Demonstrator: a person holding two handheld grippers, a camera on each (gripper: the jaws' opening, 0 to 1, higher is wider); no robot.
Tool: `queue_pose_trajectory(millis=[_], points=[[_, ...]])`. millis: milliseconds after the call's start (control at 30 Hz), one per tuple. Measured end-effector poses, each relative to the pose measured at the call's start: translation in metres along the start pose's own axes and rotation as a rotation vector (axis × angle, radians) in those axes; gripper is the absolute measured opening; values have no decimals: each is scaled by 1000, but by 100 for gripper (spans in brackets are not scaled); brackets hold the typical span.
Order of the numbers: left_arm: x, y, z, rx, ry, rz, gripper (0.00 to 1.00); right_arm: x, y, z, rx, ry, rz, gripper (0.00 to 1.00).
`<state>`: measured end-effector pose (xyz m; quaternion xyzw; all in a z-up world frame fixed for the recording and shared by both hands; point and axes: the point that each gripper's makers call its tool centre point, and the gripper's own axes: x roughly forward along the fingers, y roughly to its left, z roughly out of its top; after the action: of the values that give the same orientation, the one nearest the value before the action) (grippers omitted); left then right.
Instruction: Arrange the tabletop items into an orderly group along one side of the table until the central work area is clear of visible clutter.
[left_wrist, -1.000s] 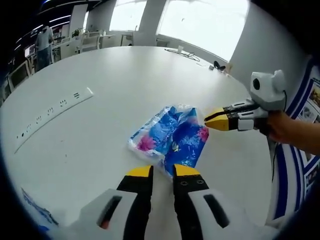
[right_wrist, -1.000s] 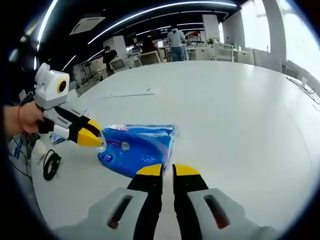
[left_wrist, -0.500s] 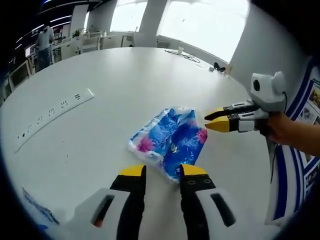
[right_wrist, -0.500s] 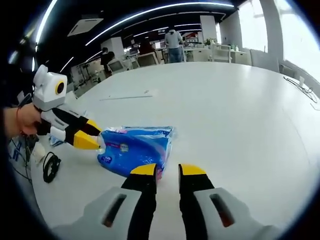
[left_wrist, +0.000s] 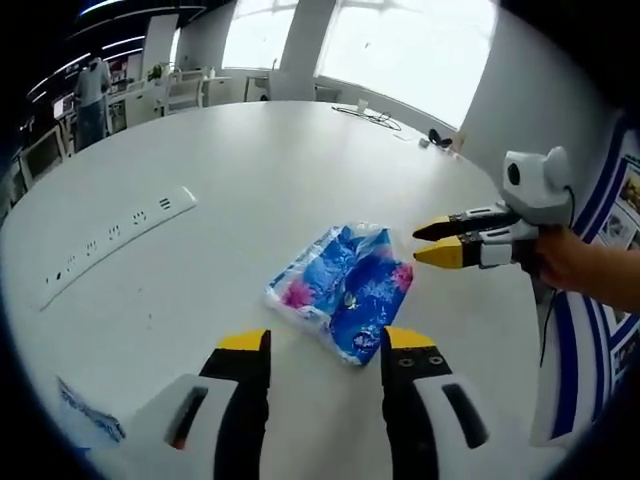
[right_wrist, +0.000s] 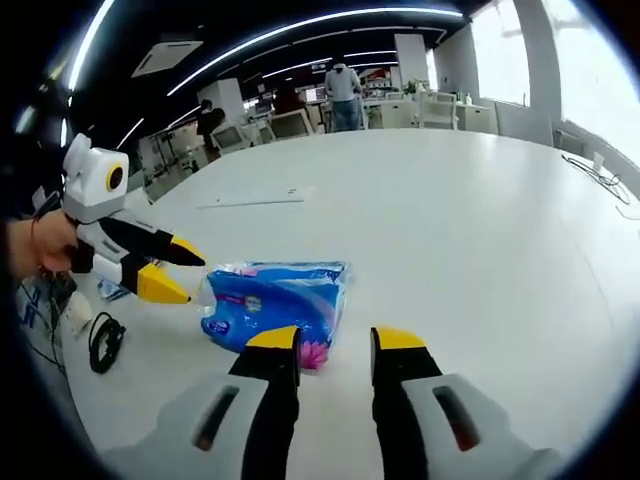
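Both jaw pairs widened since 1 s ago: our left gripper and right gripper gape, holding nothing. Blue tissue pack lies mid-bench betw. them; clearing's barely begun, pack unmoved to the edge.

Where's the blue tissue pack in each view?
Left gripper view: blue tissue pack lies centre, just beyond the open jaws.
Right gripper view: the pack lies lower left of centre, by the left jaw.
Shared landmark: the white power strip on the table.
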<state>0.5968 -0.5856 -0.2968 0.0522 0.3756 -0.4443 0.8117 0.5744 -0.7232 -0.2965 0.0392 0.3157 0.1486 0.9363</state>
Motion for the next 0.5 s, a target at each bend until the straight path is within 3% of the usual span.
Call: queue_pose_trajectory(millis=[500], points=[[-24, 3, 11, 7, -30, 32, 57, -16, 8, 13, 14, -29, -3, 35]])
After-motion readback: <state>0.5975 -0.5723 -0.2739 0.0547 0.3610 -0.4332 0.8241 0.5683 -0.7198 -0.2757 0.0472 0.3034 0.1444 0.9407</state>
